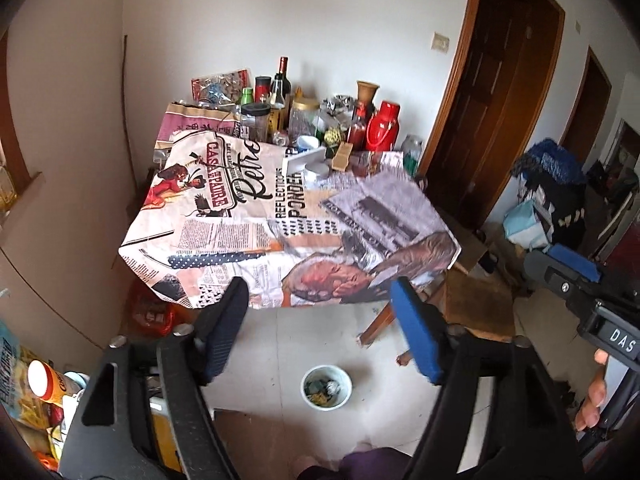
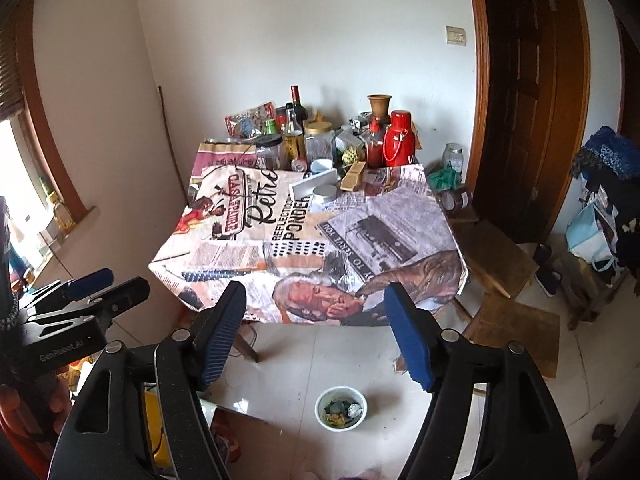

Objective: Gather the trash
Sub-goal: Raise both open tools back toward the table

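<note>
Left wrist view: the left hand-held gripper (image 1: 320, 328) is spread wide and empty above the trash bin (image 1: 326, 387) on the floor, before the desk (image 1: 224, 236). Right wrist view: the right hand-held gripper (image 2: 314, 332) is likewise apart and empty; scan the desk's cluttered far end for scraps before reaching.

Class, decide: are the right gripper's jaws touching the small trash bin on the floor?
Apart. The right wrist view shows the right gripper open and empty, raised above the floor, with bare tile between its fingertips and the trash bin.

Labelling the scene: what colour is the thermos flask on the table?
Red thermos flask, clearest in the right wrist view.
</note>
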`<state>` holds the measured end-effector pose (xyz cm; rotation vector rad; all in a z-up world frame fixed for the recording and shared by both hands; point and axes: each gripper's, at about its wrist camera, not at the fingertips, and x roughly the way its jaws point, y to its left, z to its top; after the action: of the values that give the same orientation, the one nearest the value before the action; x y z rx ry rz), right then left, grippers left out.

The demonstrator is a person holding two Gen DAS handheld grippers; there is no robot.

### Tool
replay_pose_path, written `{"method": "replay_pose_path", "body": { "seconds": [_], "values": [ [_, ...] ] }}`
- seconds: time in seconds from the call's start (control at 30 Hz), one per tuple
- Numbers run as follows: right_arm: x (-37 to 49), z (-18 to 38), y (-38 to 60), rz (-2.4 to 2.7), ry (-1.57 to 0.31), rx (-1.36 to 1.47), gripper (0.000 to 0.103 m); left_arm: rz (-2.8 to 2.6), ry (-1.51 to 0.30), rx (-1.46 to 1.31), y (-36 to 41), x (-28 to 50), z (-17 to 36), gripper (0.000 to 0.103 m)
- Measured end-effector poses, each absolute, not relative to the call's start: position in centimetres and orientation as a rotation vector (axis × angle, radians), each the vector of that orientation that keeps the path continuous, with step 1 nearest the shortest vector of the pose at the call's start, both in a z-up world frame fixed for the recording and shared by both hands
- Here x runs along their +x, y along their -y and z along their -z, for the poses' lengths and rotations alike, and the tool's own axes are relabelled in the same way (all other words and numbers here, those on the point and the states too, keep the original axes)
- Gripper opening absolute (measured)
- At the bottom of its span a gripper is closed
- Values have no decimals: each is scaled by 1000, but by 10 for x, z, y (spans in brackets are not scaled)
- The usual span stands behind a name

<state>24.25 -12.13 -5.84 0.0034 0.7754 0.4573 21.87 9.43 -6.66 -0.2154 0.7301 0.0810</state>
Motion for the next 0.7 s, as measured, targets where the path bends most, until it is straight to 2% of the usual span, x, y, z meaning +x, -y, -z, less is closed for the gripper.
{"method": "replay_pose_path", "body": {
  "seconds": [0.03,0.13,0.43,0.7],
  "values": [
    [246,57,122,-450,-771,9,83,-79,-725,-224,-96,220,65,78],
    [250,53,126,-437,-739,27,87,-75,-706,-228,-97,225,58,82],
    [316,56,135,-455,-707,47,87,-116,-681,-207,-92,286,54,84],
    [394,45,155,-480,-672,13,87,-143,-648,-243,-76,387,44,84]
  ]
}}
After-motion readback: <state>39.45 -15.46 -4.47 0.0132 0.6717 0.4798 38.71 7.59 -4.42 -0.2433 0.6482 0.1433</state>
